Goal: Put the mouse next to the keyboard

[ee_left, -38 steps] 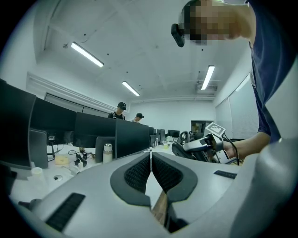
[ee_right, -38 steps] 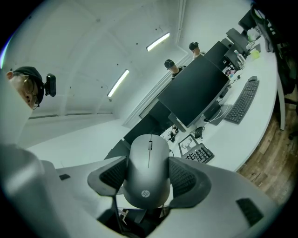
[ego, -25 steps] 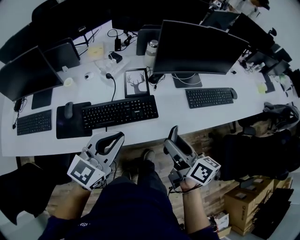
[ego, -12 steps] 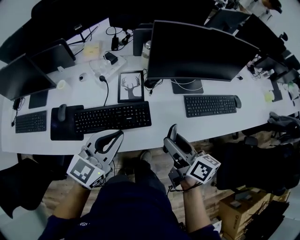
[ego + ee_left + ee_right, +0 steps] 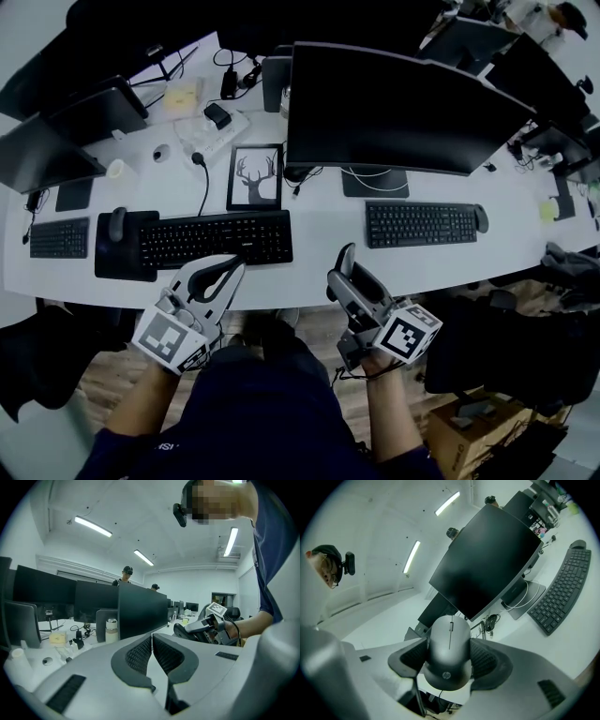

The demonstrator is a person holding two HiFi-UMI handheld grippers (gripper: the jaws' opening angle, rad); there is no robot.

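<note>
The mouse (image 5: 449, 660) is not on the desk (image 5: 319, 258) yet. It sits squarely between the jaws of the right gripper (image 5: 450, 641), pads pressed against its two flanks, its scroll wheel pointing away from us and its rounded tail toward the gripper's body. So we judge the pick-up done and the carry under way, with the set-down and release left to do.

Ahead of that gripper and off to its right lies a dark keyboard (image 5: 565, 592), flat on the desk in front of a large monitor (image 5: 394, 103). A second mouse (image 5: 481, 217) already rests at that keyboard's far end. Ahead and to the gripper's left lies a longer black keyboard (image 5: 216, 240). We cannot tell from this which of the two is the target. We reckon the free strip of desk beside either one would take the mouse.

We hold the right gripper out in front of our body, short of the desk's near edge, nose aimed at the desk and tipped a little downward, rolled somewhat to one side. The left gripper (image 5: 152, 641) is level with it on the other side, pointing the same way toward the black keyboard. Its jaws are closed together with nothing between them.
</note>
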